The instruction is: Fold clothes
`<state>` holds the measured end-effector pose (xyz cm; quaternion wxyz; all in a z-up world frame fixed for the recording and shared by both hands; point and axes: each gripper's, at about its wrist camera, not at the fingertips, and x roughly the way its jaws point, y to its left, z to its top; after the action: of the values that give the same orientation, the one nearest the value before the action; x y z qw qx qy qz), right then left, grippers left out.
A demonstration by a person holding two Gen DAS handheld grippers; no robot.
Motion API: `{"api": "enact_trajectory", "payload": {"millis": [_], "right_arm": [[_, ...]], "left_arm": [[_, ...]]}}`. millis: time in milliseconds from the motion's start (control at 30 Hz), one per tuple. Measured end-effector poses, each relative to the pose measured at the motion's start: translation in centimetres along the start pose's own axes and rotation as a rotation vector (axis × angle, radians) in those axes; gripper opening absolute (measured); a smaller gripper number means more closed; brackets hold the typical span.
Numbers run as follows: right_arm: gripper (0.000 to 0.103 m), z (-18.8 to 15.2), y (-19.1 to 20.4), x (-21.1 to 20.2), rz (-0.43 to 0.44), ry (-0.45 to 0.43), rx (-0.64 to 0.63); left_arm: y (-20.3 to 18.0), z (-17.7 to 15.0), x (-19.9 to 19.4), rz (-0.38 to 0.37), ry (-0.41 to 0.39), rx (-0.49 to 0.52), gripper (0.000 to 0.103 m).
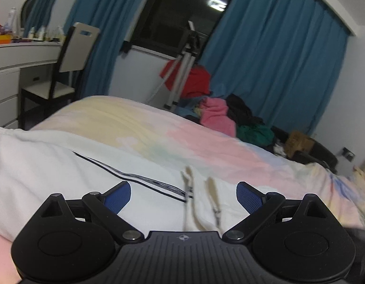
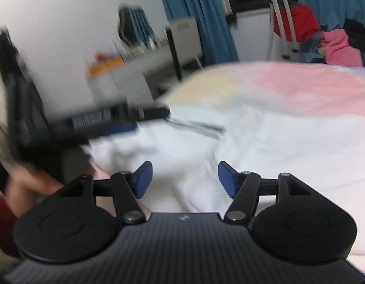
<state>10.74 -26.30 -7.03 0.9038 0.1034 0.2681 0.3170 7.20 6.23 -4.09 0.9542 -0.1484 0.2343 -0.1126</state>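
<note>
Just ahead of both grippers, left (image 1: 183, 196) and right (image 2: 182, 177), each with fingers apart and empty, a white garment (image 1: 64, 163) with drawstrings (image 1: 215, 196) lies rumpled on the bed (image 1: 206, 142). Whether it awaits another fold I cannot tell; any grasp wants an edge. Farther off sits a clothes pile (image 1: 229, 116).

garment (image 1: 64, 165) on bed (image 1: 206, 142) | clothes pile (image 1: 229, 116) behind — chair (image 1: 64, 71) left

Left gripper (image 1: 183, 196) agape, right gripper (image 2: 184, 178) agape.
</note>
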Motion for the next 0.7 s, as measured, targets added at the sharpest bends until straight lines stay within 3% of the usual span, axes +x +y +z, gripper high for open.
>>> {"api": "enact_trajectory", "payload": {"millis": [133,267,333,500,700], "right_arm": [[0.064,1.2,-1.8,-0.8,-0.089,-0.075,0.138],[0.067,2.7,-5.8,1.9,-0.231,-0.015,0.303],[0.067,4.0,-6.8,4.4,-0.292,0.025,0.299],[0.065,6.0,-6.8,9.1,-0.309,0.077,0.253],[0.063,4.1,-7.2,12.5,-0.346,0.137,0.169]], "left_arm": [[-1.4,-1.2,-0.2,-0.052,0.035,0.019,0.092],[-3.4,-2.6,0.4,-0.116,0.059,0.094,0.085],[-4.4,-3.4,1.0,-0.151,0.087,0.131,0.074],[-5.4,-5.7,2.8,-0.202,0.147,0.160,0.056],[-6.3,-7.0,4.7,-0.224,0.167,0.231,0.039]]}}
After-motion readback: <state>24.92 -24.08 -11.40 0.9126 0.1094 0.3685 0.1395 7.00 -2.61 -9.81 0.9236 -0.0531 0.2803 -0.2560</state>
